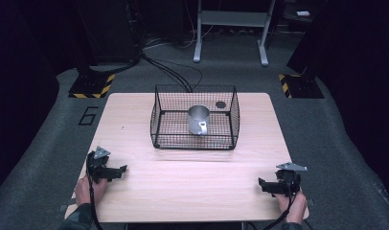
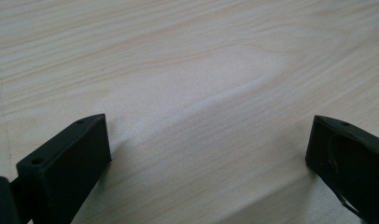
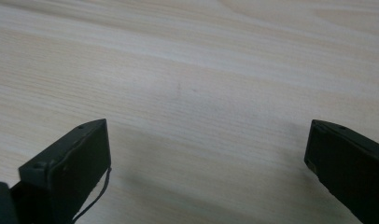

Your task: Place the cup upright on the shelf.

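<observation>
high view showed the left gripper [image 1: 120, 171] resting near the table's [image 1: 135, 115] left front corner, jaws spread wide and holding nothing. farther back at the middle stood a wire basket [image 1: 195, 139] with a metal mug [image 1: 198, 120] upright inside. the right gripper [image 1: 264, 184], equally released, lay near the right front corner. work looked unstarted; next, probably, a reach forward and down over the basket rim to the mug.

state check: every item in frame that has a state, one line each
metal mug: upright in the basket, handle toward the person, untouched
wire basket: open-topped, standing on the table
left gripper: open, nothing between its jaws, low over bare wood
right gripper: open, nothing between its jaws, low over bare wood
</observation>
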`<state>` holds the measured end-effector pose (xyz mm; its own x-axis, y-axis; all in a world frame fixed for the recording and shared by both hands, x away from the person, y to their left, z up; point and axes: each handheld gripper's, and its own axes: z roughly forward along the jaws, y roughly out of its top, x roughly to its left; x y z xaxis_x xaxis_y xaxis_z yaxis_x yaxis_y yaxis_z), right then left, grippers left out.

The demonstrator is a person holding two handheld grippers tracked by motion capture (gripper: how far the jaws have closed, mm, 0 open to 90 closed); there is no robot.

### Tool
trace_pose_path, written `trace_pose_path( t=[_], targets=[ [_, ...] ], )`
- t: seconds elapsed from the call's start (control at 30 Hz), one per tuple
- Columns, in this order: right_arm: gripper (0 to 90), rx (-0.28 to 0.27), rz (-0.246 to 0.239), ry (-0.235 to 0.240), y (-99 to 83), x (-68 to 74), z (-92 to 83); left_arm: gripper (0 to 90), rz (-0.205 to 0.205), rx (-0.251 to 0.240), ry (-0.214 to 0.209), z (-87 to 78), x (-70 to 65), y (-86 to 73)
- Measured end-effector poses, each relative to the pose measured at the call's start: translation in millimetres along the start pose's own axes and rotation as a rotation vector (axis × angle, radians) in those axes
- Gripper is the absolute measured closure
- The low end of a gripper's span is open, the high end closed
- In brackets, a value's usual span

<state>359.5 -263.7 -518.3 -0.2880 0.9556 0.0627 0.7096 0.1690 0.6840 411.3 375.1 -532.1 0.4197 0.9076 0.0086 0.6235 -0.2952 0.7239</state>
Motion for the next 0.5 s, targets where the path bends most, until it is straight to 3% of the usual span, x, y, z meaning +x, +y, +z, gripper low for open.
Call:
trace_pose_path(
  t=[0.17,0.23,0.5],
  targets=[
    [0.0,-0.016,-0.011,-0.040,-8.8,-3.5,3.2,0.0,0.001,-0.001,0.001,0.1,0.1,0.0],
    [0.0,-0.047,-0.028,-0.055,-12.7,-4.1,4.3,0.0,-0.001,0.000,0.000,0.0,-0.1,0.0],
    [0.0,-0.046,-0.045,-0.040,-11.9,-6.0,4.9,0.0,0.001,-0.003,0.001,0.2,0.0,0.0]
  ],
)
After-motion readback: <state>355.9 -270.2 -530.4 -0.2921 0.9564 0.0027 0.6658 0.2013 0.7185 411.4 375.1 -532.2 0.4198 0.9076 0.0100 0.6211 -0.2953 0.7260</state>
